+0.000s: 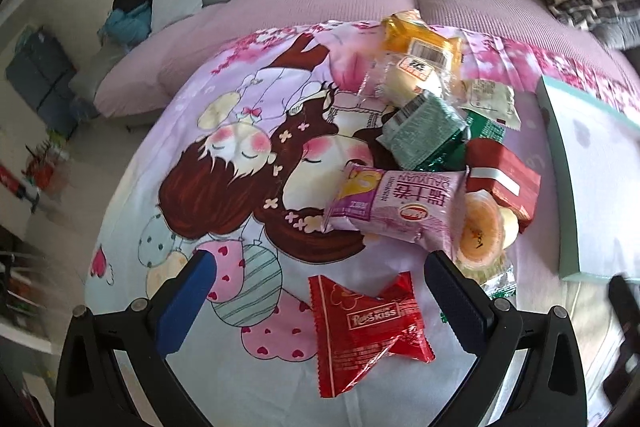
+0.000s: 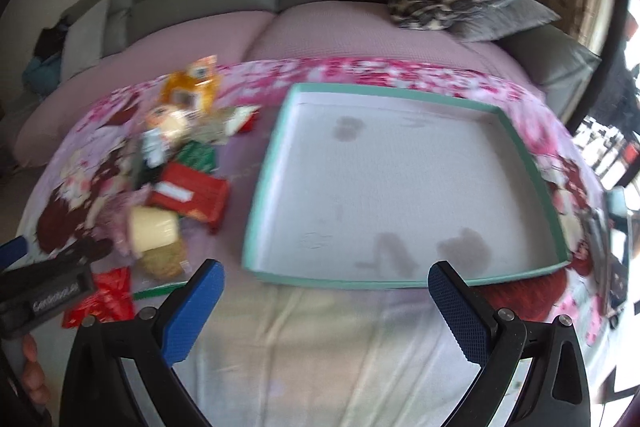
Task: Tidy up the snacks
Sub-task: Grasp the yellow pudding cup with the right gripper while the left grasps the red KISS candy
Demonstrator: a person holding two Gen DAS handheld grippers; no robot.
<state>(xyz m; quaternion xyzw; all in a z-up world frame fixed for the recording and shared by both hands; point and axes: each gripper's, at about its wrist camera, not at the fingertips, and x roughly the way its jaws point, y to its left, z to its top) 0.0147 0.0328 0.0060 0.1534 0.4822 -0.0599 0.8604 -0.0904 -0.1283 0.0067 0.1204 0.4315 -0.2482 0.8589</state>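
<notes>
Red Kiss snack packet nearest, flat on cartoon-print cloth between the spread jaws of left hand-held gripper, likely lined up as 1st pick; nothing held, contact with packet unclear

Other snacks heaped beyond: purple bun packet, green packet, red box, orange packet, probably dumped there for sorting

Teal-rimmed tray empty beside heap, seemingly the destination

Right hand-held gripper wide apart, empty, hovering before tray's near rim
</notes>
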